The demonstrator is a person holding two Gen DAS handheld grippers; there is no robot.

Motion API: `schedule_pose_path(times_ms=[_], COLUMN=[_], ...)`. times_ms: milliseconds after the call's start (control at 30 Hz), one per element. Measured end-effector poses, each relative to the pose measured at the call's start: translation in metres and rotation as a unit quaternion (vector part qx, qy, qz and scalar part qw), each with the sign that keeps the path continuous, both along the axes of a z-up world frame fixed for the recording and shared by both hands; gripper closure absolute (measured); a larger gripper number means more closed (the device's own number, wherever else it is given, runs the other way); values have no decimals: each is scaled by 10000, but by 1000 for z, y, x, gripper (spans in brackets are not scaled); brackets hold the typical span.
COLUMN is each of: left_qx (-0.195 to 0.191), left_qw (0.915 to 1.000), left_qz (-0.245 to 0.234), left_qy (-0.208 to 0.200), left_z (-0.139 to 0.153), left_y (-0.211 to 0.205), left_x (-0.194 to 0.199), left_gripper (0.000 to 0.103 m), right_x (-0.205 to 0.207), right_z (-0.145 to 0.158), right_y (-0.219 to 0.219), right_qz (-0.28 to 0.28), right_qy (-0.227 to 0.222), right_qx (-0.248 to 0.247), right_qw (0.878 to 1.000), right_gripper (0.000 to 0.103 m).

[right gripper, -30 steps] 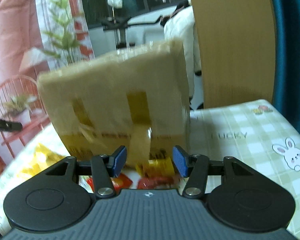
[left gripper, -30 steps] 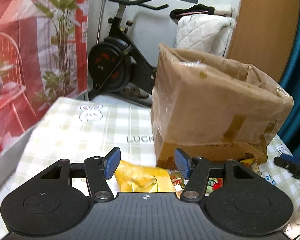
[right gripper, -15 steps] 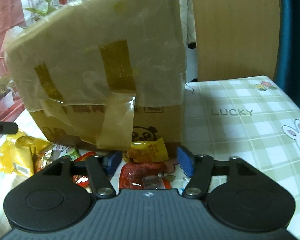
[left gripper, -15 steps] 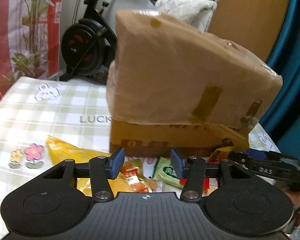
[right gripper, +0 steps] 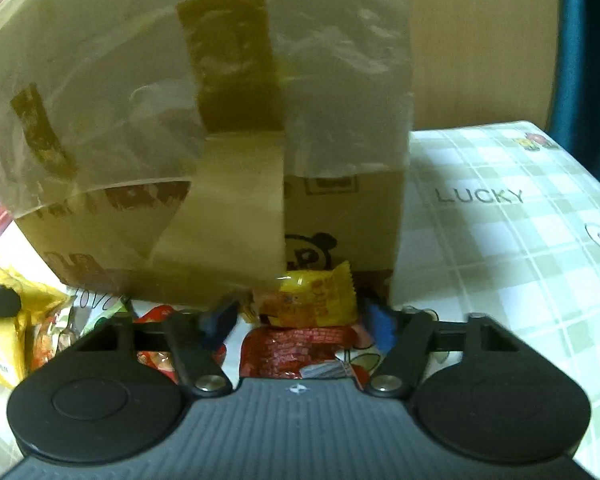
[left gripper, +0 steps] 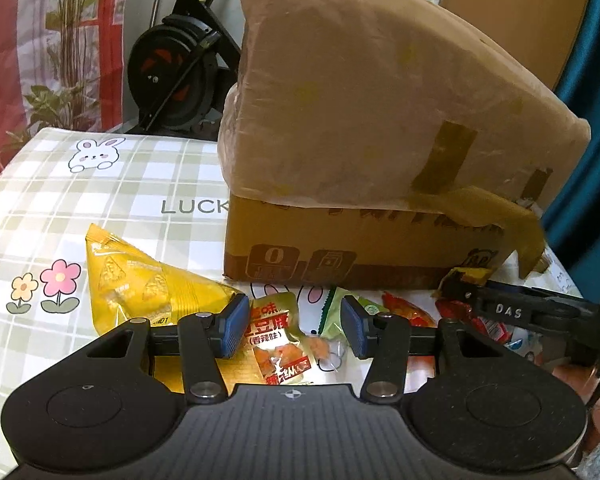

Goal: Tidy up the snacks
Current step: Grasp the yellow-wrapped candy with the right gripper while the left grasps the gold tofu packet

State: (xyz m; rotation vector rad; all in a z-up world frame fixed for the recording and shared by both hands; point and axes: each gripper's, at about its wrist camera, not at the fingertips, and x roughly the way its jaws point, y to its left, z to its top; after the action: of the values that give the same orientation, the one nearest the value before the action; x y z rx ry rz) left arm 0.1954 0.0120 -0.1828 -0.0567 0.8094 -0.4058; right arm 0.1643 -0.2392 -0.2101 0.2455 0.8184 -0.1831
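Note:
A taped cardboard box [left gripper: 380, 160] stands on the checked tablecloth [left gripper: 80, 208]; it also fills the right wrist view [right gripper: 204, 120]. Loose snack packets lie in front of it: a big yellow bag [left gripper: 140, 284], an orange packet [left gripper: 278, 340], a green one [left gripper: 336, 304] and red ones [left gripper: 404, 308]. My left gripper [left gripper: 292, 326] is open, low over the orange packet. My right gripper [right gripper: 300, 322] is open over a red packet [right gripper: 296, 350], with a small yellow packet [right gripper: 312, 300] just beyond. The right gripper also shows in the left wrist view [left gripper: 540, 312].
An exercise bike [left gripper: 176, 64] stands behind the table on the left. A wooden panel [right gripper: 480, 40] and a blue curtain [left gripper: 596, 100] are on the right. The tablecloth [right gripper: 500, 220] stretches right of the box.
Both grippers have moved closer to the box and lower over the snack packets. The right gripper's jaws have spread wider.

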Motion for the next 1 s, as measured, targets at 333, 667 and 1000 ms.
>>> schedule_pose_path(times_ms=[333, 667, 1000], left_qx=[87, 192, 298], left_qw=[9999, 9998, 9994], left_qz=[22, -32, 26], left_qy=[-63, -20, 164], left_z=[0, -4, -23], left_y=[4, 12, 10], left_x=[-1, -16, -22], left_gripper=[50, 50, 49], right_x=[-34, -70, -82], right_z=[22, 27, 32], right_y=[-7, -5, -5], right_qz=[262, 270, 169], right_qy=[-412, -304, -358], right_qx=[493, 836, 916], right_qw=[9976, 9957, 9950], right_gripper=[54, 54, 54])
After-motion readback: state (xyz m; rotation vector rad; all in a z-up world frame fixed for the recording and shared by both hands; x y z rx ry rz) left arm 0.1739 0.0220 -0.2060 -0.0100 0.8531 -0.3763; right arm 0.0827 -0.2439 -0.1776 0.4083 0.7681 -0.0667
